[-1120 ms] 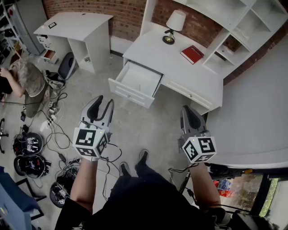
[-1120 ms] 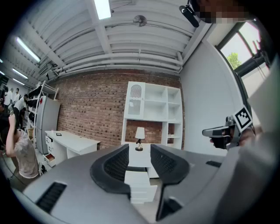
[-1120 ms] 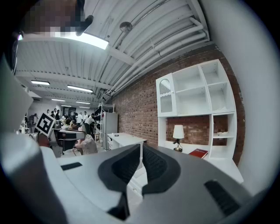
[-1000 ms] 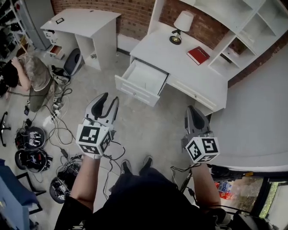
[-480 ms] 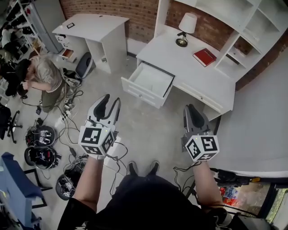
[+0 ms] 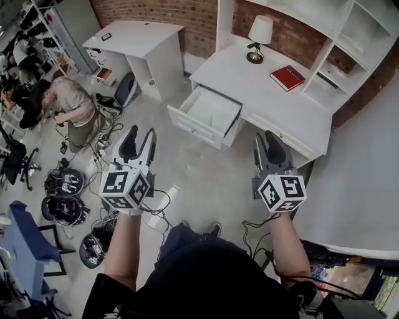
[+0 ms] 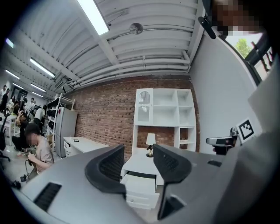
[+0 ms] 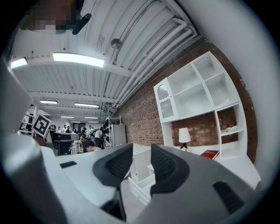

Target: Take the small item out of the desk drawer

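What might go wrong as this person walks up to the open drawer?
1. Loose cables trail across the floor along the way; a step forward may snag one.
2. The open drawer juts out from the desk and could be bumped.
3. No small item shows in the drawer from here, so it may sit far back, awkward to reach.

Ahead of you a red brick wall [image 6: 187,19], grey concrete floor [image 6: 206,171], tall white open shelving [image 6: 361,31], bright ceiling strip light [image 7: 94,17] overhead
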A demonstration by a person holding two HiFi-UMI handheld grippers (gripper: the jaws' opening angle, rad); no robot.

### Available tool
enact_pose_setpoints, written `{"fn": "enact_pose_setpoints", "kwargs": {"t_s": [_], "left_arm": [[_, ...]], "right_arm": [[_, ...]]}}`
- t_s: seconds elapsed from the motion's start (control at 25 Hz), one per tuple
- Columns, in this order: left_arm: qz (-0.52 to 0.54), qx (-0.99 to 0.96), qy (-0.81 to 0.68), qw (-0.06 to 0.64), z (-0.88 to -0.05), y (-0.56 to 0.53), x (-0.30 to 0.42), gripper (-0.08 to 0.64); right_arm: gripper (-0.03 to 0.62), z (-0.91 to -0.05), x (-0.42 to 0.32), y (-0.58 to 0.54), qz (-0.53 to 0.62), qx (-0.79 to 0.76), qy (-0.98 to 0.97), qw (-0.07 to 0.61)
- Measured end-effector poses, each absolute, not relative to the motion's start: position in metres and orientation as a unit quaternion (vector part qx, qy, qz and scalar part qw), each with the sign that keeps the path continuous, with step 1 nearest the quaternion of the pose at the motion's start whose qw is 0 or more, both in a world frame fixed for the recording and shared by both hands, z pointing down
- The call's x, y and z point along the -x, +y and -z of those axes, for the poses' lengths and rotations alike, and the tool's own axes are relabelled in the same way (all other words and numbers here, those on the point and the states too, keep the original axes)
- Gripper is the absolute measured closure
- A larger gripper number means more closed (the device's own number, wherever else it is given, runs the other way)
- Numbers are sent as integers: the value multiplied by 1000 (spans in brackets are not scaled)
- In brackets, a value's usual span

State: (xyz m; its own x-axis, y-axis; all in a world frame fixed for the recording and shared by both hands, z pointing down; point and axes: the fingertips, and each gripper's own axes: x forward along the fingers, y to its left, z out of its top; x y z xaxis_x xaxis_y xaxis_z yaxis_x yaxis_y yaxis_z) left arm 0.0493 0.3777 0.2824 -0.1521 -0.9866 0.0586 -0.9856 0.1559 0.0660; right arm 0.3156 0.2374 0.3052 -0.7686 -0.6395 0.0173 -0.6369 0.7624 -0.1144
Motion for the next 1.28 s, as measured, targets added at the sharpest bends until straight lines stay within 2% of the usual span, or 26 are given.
{"fn": "enact_pose_setpoints", "kwargs": {"t_s": [0.24, 0.4, 1.04, 1.28], "left_arm": [[-3, -651, -757, 51, -289, 365, -57, 327], [-4, -652, -756, 61, -300, 350, -39, 324], [6, -691, -718, 89, -346, 222, 132, 324], [12, -714, -692, 111, -364, 174, 170, 324]], "right_arm": [[480, -318, -315, 215, 70, 335, 940, 7], [482, -329, -300, 196, 77, 339, 937, -1], [483, -360, -172, 105, 91, 414, 904, -56], [483, -362, -132, 76, 87, 436, 893, -73]]}}
